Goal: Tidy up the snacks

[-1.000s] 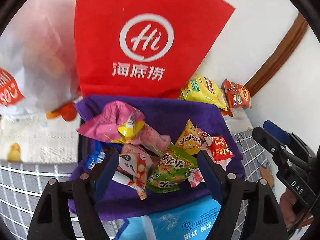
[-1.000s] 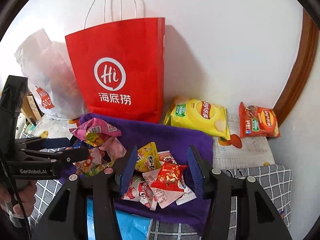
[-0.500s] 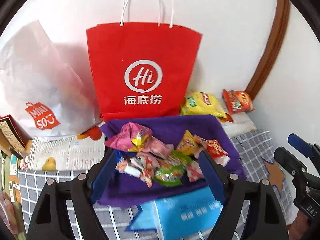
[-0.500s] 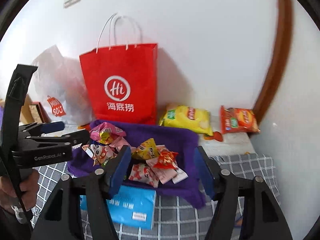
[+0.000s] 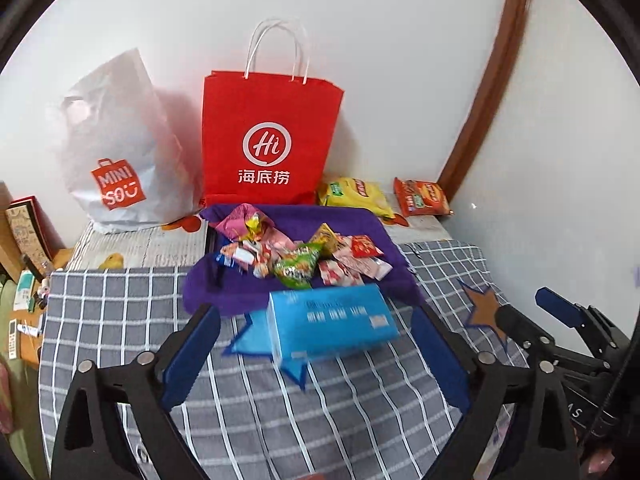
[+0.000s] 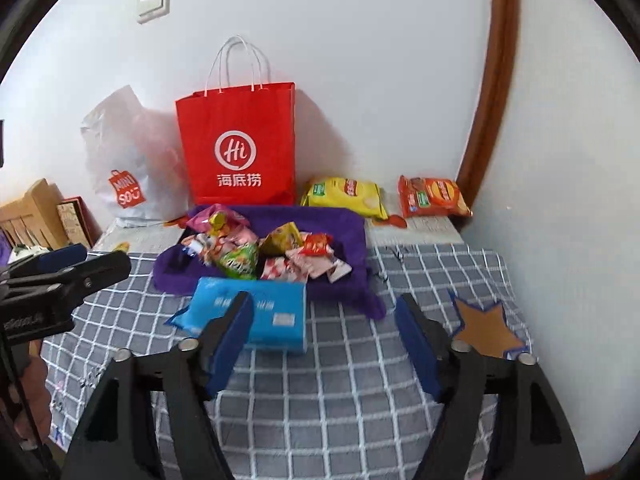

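Note:
A pile of small snack packets (image 5: pixel 300 252) (image 6: pixel 260 252) lies on a purple cloth (image 5: pixel 352 220) (image 6: pixel 344 224) on the checked bed cover. A yellow chip bag (image 5: pixel 354 194) (image 6: pixel 344 196) and an orange chip bag (image 5: pixel 420 196) (image 6: pixel 434 197) lie by the wall at the right. My left gripper (image 5: pixel 316 354) hangs well back from the pile, its jaws opening wide with nothing gripped. My right gripper (image 6: pixel 326 340) is also back from the pile, jaws opening, empty. A blue tissue pack (image 5: pixel 332 324) (image 6: pixel 256 314) lies in front of the cloth.
A red paper bag (image 5: pixel 272 140) (image 6: pixel 238 148) stands against the wall behind the cloth, with a white plastic bag (image 5: pixel 116 152) (image 6: pixel 128 160) to its left. Books and boxes (image 5: pixel 28 232) sit at the far left. A brown star patch (image 6: pixel 486 330) marks the cover.
Both grippers have pulled back and up from the snack pile, so the whole bed corner shows. Both pairs of jaws have spread wider.

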